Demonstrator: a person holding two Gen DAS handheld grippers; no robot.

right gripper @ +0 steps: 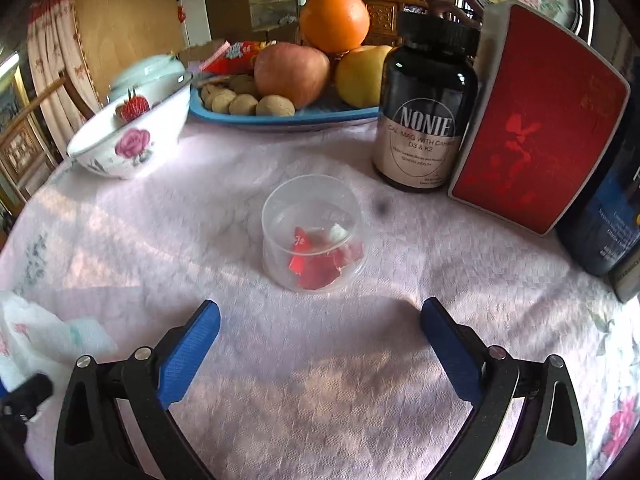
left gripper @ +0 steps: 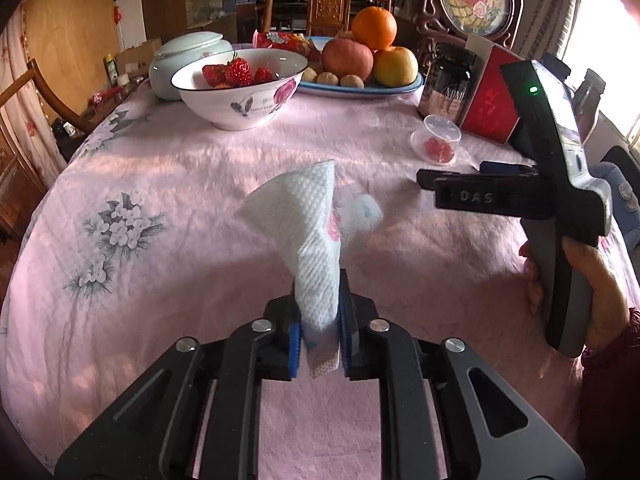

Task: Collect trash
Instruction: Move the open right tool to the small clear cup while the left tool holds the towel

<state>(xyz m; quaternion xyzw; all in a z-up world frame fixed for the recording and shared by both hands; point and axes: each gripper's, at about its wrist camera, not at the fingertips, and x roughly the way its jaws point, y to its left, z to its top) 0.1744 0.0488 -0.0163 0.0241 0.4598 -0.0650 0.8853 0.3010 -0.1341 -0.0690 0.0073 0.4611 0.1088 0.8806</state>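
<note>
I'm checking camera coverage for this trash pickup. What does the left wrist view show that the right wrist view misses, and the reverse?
Only the left wrist view shows the left gripper shut on the crumpled white paper towel, the person's right hand on the other tool's handle, and the framed round flower picture.

Only the right wrist view shows the right gripper open wide, and the dark blue container beside the red box.

Both show the clear plastic cup with red scraps, the black supplement bottle, the rose-patterned bowl of strawberries and the pink tablecloth.

Window glare right; fisheye edges dark, perhaps blurred.
</note>
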